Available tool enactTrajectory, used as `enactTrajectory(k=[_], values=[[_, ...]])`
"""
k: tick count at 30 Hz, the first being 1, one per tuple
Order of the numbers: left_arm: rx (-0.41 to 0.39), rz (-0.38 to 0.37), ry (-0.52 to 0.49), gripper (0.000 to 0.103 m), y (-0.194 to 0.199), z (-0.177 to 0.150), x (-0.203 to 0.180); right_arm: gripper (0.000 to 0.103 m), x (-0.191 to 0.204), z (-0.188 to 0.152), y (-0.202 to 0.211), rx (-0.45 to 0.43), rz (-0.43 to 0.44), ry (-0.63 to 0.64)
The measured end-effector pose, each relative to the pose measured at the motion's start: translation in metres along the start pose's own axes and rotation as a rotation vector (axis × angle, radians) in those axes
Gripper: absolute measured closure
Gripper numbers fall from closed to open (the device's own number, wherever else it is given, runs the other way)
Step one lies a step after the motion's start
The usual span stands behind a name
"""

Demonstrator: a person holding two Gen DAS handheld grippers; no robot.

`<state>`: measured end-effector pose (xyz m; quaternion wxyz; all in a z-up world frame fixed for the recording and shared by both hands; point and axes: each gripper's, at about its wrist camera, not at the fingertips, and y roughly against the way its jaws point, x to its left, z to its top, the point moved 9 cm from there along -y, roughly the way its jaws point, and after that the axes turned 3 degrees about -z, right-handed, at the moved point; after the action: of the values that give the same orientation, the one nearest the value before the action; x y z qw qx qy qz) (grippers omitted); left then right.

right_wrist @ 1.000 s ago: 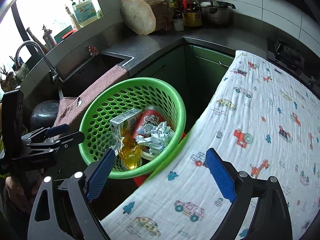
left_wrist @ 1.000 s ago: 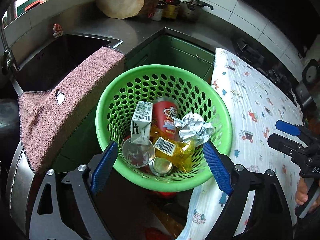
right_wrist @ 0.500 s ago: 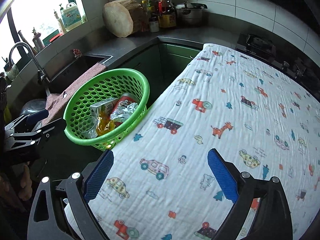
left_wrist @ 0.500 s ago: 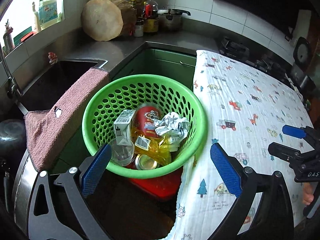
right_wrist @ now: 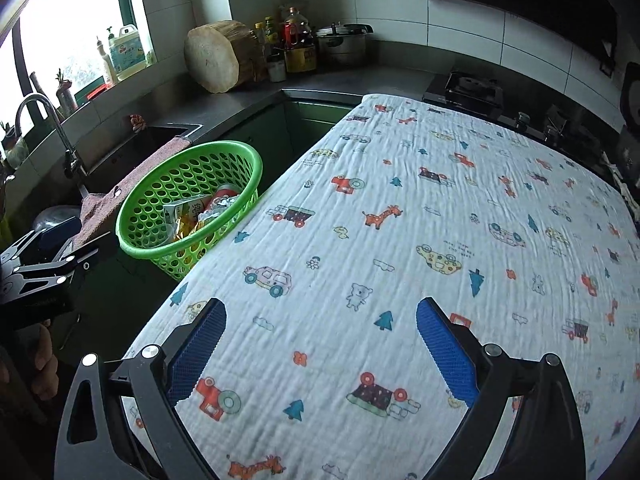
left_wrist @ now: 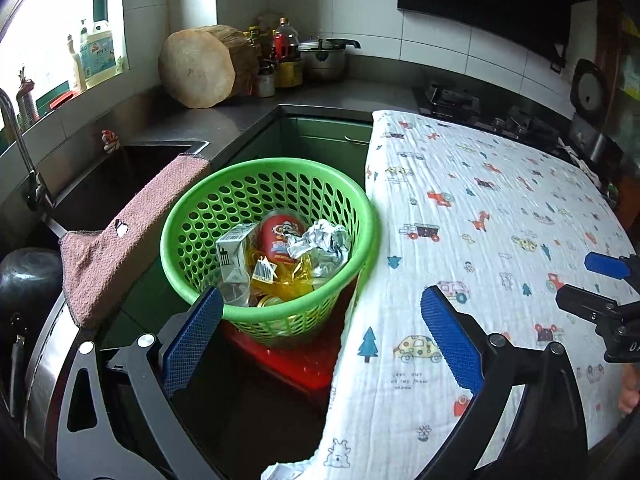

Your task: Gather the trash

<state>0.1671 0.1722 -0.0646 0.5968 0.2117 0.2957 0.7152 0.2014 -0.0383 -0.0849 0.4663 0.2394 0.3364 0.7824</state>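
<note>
Inside one green basket (left_wrist: 224, 216): one carton (left_wrist: 234, 252), one foil ball (left_wrist: 320, 240).

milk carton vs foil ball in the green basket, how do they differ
The milk carton is a boxy white pack with printed barcodes, still holding its shape; the foil ball is silver, shiny and crumpled into an irregular wad. The carton leans at the left of the pile, the foil sits at the right. Both lie inside the green basket, flanking the red can.
</note>
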Motion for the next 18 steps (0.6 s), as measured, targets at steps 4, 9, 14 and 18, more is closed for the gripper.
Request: enactTrajectory(k=[4,9,14,18], values=[[-0.009,0.005,-0.003,0.005,0.007,-0.011,-0.01,0.01,-0.008,-0.016,0.014,-0.025,-0.015,-0.03],[-0.03,0.003,-0.03,0.005,0.015,-0.022,-0.025,0.01,-0.021,-0.031,0.031,-0.057,-0.056,-0.049],[-0.058,0.029,-0.073,0.005,0.023,-0.03,-0.043,0.01,-0.035,-0.049,0.045,-0.08,-0.117,-0.049],[-0.058,-0.001,-0.093,0.005,0.027,-0.039,-0.061,0.01,-0.046,-0.063,0.052,-0.081,-0.138,-0.069]])
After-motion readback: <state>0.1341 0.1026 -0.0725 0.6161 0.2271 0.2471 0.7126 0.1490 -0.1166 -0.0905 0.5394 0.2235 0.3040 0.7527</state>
